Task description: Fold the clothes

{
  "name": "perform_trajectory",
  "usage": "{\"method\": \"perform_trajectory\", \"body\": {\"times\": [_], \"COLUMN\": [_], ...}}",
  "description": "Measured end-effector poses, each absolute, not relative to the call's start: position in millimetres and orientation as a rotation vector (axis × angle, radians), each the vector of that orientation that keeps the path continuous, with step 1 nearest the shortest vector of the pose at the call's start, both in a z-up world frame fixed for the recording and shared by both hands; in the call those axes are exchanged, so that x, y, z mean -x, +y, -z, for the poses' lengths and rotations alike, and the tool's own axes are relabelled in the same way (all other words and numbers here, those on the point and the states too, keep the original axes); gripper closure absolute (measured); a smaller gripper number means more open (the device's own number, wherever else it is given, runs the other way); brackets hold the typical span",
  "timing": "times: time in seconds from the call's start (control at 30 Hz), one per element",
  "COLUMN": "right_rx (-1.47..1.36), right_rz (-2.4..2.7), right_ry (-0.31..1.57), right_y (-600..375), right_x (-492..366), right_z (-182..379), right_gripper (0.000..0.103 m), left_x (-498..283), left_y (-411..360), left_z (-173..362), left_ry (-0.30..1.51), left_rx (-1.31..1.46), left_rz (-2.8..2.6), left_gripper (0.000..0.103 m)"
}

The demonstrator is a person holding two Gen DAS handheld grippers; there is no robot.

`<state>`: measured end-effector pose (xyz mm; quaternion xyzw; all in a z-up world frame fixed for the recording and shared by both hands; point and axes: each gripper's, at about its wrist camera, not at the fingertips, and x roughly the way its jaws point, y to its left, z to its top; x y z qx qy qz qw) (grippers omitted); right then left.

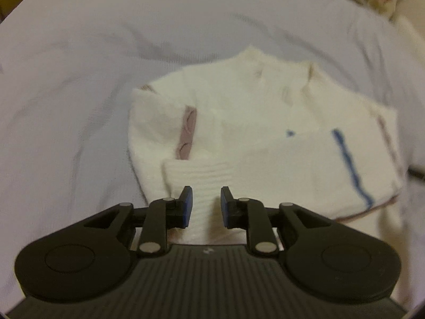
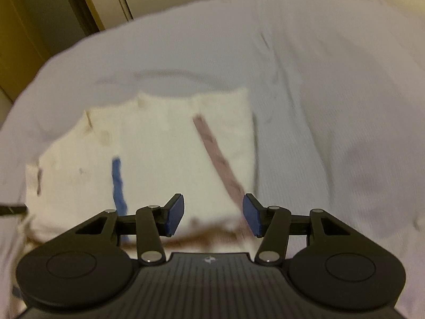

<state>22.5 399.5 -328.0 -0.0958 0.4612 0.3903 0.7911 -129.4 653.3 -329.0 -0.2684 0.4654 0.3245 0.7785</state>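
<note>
ribbed cuff point(image 1: 199, 178) of a white sweater point(image 1: 265, 133) sat nearest, right between the left gripper point(image 1: 205, 206) pads, whose jaws stood a little apart; whether the pads pressed the knit could not be told, though a gap seemed to show on each side. the sweater lay partly folded on the pale sheet of the bed point(image 1: 79, 79), well in from the edges that showed, its sleeve laid across the chest, a blue stripe point(image 1: 350, 167) down one panel and a brown trim point(image 1: 187, 133) at the fold. the right gripper point(image 2: 213, 214) hovered over the hem side, jaws about half open and empty, a brown band point(image 2: 217, 159) running up between them. the step looked like finishing the sleeve fold. to do it well, the cuff should be left flat inside the body outline, then both grippers should pinch the hem corners evenly and carry them toward the collar without dragging the layers under them.
</note>
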Motion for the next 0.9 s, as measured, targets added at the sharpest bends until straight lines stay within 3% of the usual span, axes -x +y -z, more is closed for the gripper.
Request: {"method": "perform_trajectory", "body": {"times": [0.1, 0.2, 0.47, 0.53, 0.6, 0.9], "right_rx": [0.225, 0.332, 0.137, 0.144, 0.144, 0.104], "right_rz": [-0.91, -0.872, -0.898, -0.86, -0.839, -0.74], "right_ry": [0.97, 1.098, 0.975, 0.983, 0.994, 1.06], "right_y": [413.6, 424.6, 433.6, 441.0, 439.7, 424.1], "right_x": [-29.6, -39.6, -88.9, -100.9, -103.1, -98.4], "right_z": [339.9, 369.3, 328.6, 330.9, 334.1, 360.0], "right_gripper": [0.051, 0.059, 0.058, 0.058, 0.058, 0.058], "left_x": [130.7, 129.6, 127.1, 129.4, 135.6, 134.0], "left_y": [662.0, 667.4, 675.1, 677.9, 678.9, 691.8], "left_z": [347.2, 347.5, 323.5, 326.6, 327.7, 350.4], "left_ry": [1.023, 1.034, 0.98, 0.984, 0.978, 0.991], "left_rx": [0.609, 0.63, 0.568, 0.592, 0.622, 0.736], "left_rz": [-0.727, -0.736, -0.753, -0.766, -0.776, -0.766], "left_gripper": [0.087, 0.09, 0.089, 0.084, 0.066, 0.064]}}
